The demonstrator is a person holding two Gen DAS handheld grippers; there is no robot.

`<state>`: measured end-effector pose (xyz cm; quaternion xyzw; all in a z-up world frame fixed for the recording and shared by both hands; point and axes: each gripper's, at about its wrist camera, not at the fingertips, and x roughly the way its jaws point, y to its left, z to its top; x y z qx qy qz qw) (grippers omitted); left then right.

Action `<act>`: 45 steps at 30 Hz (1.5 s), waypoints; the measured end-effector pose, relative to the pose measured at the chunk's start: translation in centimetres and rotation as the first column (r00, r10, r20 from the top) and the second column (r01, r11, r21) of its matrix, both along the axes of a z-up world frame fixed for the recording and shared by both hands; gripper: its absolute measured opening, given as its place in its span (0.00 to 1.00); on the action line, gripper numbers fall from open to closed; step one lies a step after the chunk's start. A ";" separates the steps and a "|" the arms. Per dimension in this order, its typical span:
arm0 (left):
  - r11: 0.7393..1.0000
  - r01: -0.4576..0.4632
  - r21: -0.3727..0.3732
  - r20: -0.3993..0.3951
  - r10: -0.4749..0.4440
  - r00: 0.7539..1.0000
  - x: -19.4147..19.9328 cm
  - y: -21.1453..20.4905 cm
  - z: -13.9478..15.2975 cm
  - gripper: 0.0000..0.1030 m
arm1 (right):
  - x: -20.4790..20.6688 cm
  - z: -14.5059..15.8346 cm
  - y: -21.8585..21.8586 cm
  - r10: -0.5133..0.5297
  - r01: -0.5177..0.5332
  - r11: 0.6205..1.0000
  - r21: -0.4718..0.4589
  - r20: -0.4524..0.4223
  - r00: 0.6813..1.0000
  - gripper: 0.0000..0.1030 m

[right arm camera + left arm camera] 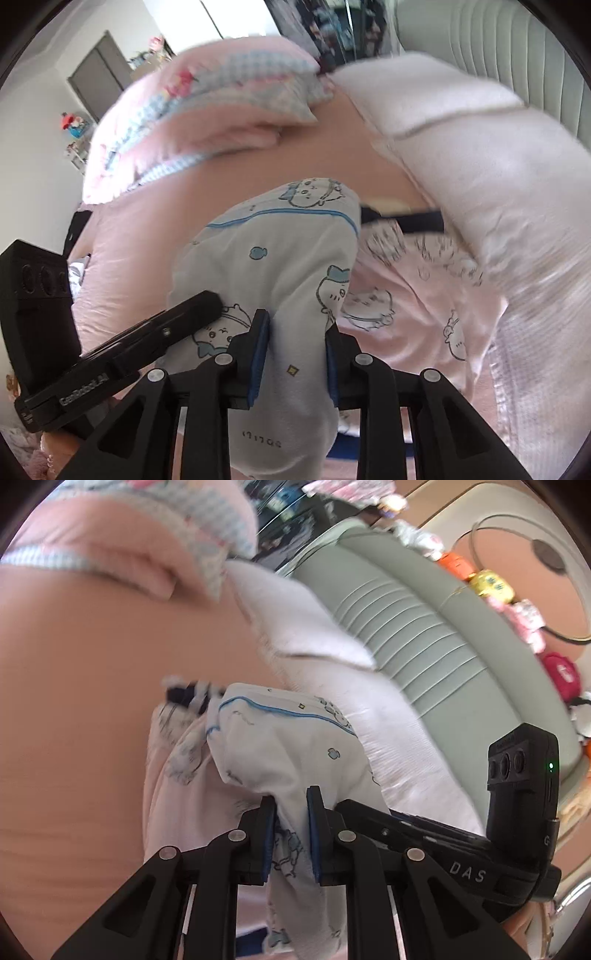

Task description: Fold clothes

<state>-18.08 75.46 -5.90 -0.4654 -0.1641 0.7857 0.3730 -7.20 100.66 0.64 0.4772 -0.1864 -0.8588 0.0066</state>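
While we look along the left gripper point(291, 812), its blue pads are clamped on a bunched fold of the white cotton garment with blue piping and small cartoon prints point(288, 738), lifted above the peach bedsheet point(74, 701), with a pale pink printed garment point(170, 775) hanging beside it. In the right wrist view, the right gripper point(295, 339) stands wider, the same white cloth filling the gap and touching both pads. We judge the garment is being carried into a fold; next we must lay it flat before letting go.
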 end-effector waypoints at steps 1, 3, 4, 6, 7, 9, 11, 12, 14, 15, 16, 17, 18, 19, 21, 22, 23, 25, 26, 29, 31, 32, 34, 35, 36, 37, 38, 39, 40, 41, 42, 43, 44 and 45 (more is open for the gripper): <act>1.000 0.004 -0.012 0.029 -0.004 1.000 -0.3 0.1 -1.2 0.15 | -0.2 -1.4 0.5 -0.007 0.007 0.999 -0.031 0.024 1.000 0.29; 0.998 0.006 0.069 0.057 -0.010 0.998 -0.5 -1.4 -2.0 0.15 | 0.2 -3.1 1.7 -0.023 0.026 0.990 -0.137 0.029 0.999 0.30; 0.993 -0.007 0.115 0.064 -0.001 0.998 -0.6 -2.5 -1.7 0.16 | 0.8 -3.2 2.6 -0.048 0.048 0.973 -0.227 0.007 0.999 0.30; 0.989 -0.064 0.134 0.018 0.062 0.998 -0.9 -4.7 -0.3 0.16 | 2.2 -2.6 4.1 -0.113 0.099 0.941 -0.324 -0.024 0.993 0.30; 0.988 -0.084 0.128 -0.028 0.089 0.996 -1.0 -5.4 0.6 0.16 | 2.9 -1.9 4.5 -0.143 0.123 0.942 -0.311 -0.042 0.989 0.30; 0.989 -0.047 0.139 -0.099 0.061 0.993 -1.2 -5.7 2.1 0.16 | 4.0 -0.3 4.8 -0.183 0.153 0.948 -0.277 -0.086 0.979 0.30; 0.988 0.054 0.146 -0.133 -0.035 0.991 -1.7 -4.5 2.8 0.16 | 4.2 1.3 3.8 -0.168 0.133 0.966 -0.222 -0.144 0.975 0.31; 0.985 0.107 0.135 -0.149 -0.086 0.985 -2.0 -3.6 2.8 0.16 | 3.7 1.7 3.1 -0.149 0.117 0.973 -0.200 -0.154 0.977 0.33; 0.978 0.187 0.087 -0.177 -0.169 0.970 -2.5 -1.7 2.4 0.16 | 2.1 1.7 1.8 -0.127 0.101 0.981 -0.167 -0.150 0.980 0.35; 0.977 0.207 0.041 -0.187 -0.196 0.963 -2.8 -1.0 1.9 0.16 | 1.1 1.1 1.5 -0.129 0.106 0.980 -0.167 -0.136 0.982 0.35; 0.976 0.217 -0.014 -0.180 -0.216 0.960 -3.3 -0.3 1.3 0.16 | 0.0 0.3 1.4 -0.130 0.112 0.980 -0.162 -0.106 0.986 0.35; 0.973 0.226 -0.050 -0.164 -0.231 0.959 -3.9 -0.1 0.7 0.16 | -0.8 -0.4 1.4 -0.128 0.117 0.983 -0.141 -0.070 0.989 0.35; 0.969 0.237 -0.073 -0.148 -0.245 0.958 -4.5 -0.1 0.3 0.16 | -1.4 -0.8 1.4 -0.125 0.119 0.987 -0.111 -0.052 0.991 0.35; 0.968 0.235 -0.087 -0.147 -0.246 0.958 -4.7 -0.7 0.3 0.16 | -1.4 -0.9 1.6 -0.129 0.125 0.989 -0.084 -0.046 0.991 0.34; 0.978 0.152 -0.144 -0.181 -0.177 0.967 -4.2 -2.3 1.2 0.16 | -0.6 -0.6 2.3 -0.153 0.151 0.988 -0.037 -0.041 0.987 0.35; 0.980 0.136 -0.143 -0.183 -0.161 0.970 -3.8 -3.1 1.7 0.16 | 0.0 -0.5 2.7 -0.169 0.169 0.986 -0.010 -0.039 0.985 0.35; 0.982 0.139 -0.127 -0.178 -0.160 0.971 -3.2 -3.8 2.3 0.16 | 0.9 -0.3 3.2 -0.186 0.186 0.983 0.002 -0.036 0.982 0.35; 0.971 0.199 -0.132 -0.208 -0.223 0.952 -0.9 -3.7 3.3 0.21 | 2.7 0.3 3.3 -0.203 0.202 0.979 -0.024 -0.037 0.979 0.35; 0.959 0.231 -0.162 -0.242 -0.265 0.933 0.6 -3.1 3.7 0.25 | 3.4 0.7 2.8 -0.193 0.192 0.981 -0.034 -0.049 0.980 0.35; 0.913 0.270 -0.307 -0.282 -0.358 0.890 3.3 -1.2 2.6 0.52 | 4.6 0.6 -0.4 -0.148 0.150 0.988 0.025 -0.051 0.988 0.41; 0.869 0.283 -0.405 -0.296 -0.418 0.859 5.0 0.0 1.7 0.52 | 5.1 0.0 -2.5 -0.118 0.120 0.990 0.068 -0.033 0.992 0.47; 0.855 0.287 -0.432 -0.283 -0.430 0.857 5.4 -0.2 1.2 0.52 | 5.2 -1.2 -2.9 -0.105 0.104 0.991 0.088 0.001 0.994 0.47; 0.840 0.274 -0.468 -0.257 -0.426 0.868 6.1 -2.2 0.5 0.54 | 6.0 -3.5 -2.1 -0.112 0.106 0.991 0.080 0.073 0.991 0.47; 0.835 0.247 -0.492 -0.266 -0.414 0.870 6.6 -3.6 0.6 0.54 | 6.7 -3.8 -1.5 -0.127 0.122 0.991 0.060 0.088 0.988 0.47; 0.829 0.220 -0.515 -0.276 -0.403 0.873 7.1 -5.0 0.7 0.54 | 7.9 -3.2 -0.9 -0.152 0.148 0.988 0.052 0.076 0.985 0.47; 0.835 0.204 -0.512 -0.276 -0.385 0.881 7.4 -6.5 1.0 0.53 | 9.0 -2.3 -0.5 -0.173 0.170 0.983 0.068 0.052 0.984 0.49; 0.854 0.194 -0.482 -0.261 -0.352 0.899 7.6 -8.0 1.5 0.53 | 9.7 -1.4 -0.5 -0.184 0.181 0.980 0.088 0.033 0.982 0.49; 0.876 0.181 -0.448 -0.243 -0.314 0.918 7.9 -9.4 2.1 0.54 | 10.3 -0.5 -0.7 -0.192 0.188 0.977 0.103 0.021 0.981 0.49; 0.894 0.170 -0.415 -0.234 -0.285 0.930 8.5 -10.6 2.8 0.54 | 10.9 0.4 -0.8 -0.199 0.196 0.973 0.118 0.009 0.980 0.49; 0.914 0.158 -0.374 -0.236 -0.258 0.937 9.4 -11.9 3.5 0.54 | 11.4 1.1 -1.2 -0.201 0.199 0.972 0.122 0.005 0.980 0.49; 0.931 0.137 -0.339 -0.242 -0.227 0.943 10.2 -13.2 4.3 0.54 | 11.7 1.7 -2.0 -0.193 0.191 0.975 0.117 0.002 0.981 0.49; 0.944 0.112 -0.309 -0.247 -0.194 0.950 11.0 -14.5 5.0 0.57 | 12.0 2.5 -3.4 -0.179 0.178 0.977 0.115 -0.007 0.984 0.49; 0.954 0.092 -0.286 -0.243 -0.165 0.956 11.9 -15.7 5.7 0.61 | 12.2 3.3 -4.9 -0.165 0.166 0.979 0.119 -0.020 0.986 0.50; 0.959 0.078 -0.272 -0.229 -0.143 0.963 12.7 -16.8 6.2 0.72 | 12.4 4.1 -6.5 -0.150 0.153 0.981 0.122 -0.033 0.988 0.58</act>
